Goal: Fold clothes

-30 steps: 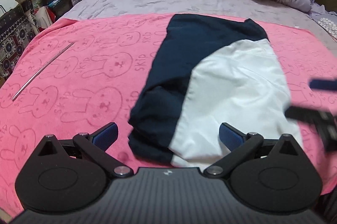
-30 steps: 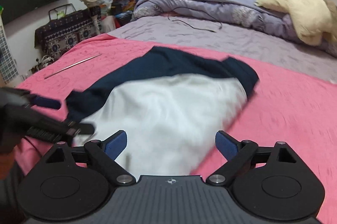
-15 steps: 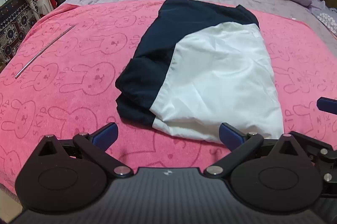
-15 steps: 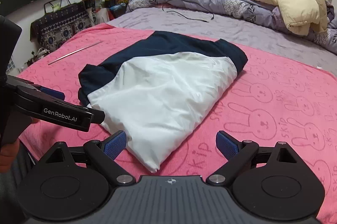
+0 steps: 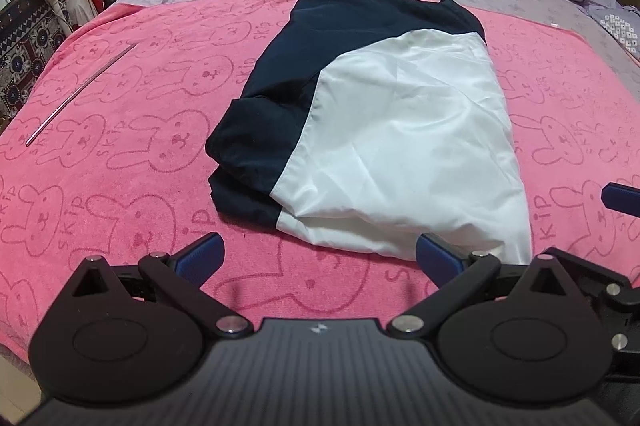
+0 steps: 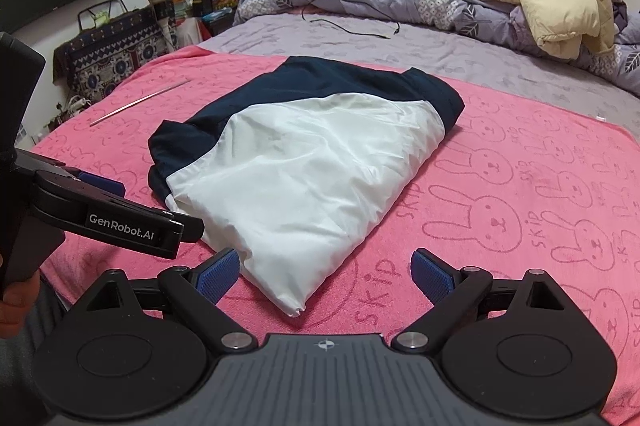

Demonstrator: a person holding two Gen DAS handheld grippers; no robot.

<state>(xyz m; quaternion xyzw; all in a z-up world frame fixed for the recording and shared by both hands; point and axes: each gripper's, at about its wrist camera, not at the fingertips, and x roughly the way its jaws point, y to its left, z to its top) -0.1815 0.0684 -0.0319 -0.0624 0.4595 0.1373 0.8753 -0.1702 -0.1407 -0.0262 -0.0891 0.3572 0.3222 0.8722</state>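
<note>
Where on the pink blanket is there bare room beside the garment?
Bare pink blanket lies right of the navy-and-white garment, up to the purple sheet. Left, a narrower strip runs between garment and metal rod. The near edge is crowded by both open grippers.

Garment [image 5: 384, 145]: thin smooth cloth, the white panel with a faint sheen and fine creases, the navy part matt. Blanket [image 5: 132, 145]: pink terry-like cloth, fuzzy and matt, with bunny outlines pressed into the pile; a slim shiny metal-looking rod [image 5: 80, 91] lies on it. Left gripper [image 5: 318, 256] and right gripper [image 6: 326, 272]: matt black plastic, ribbed blue pads [image 6: 218, 274], bright metal pivot pins.
</note>
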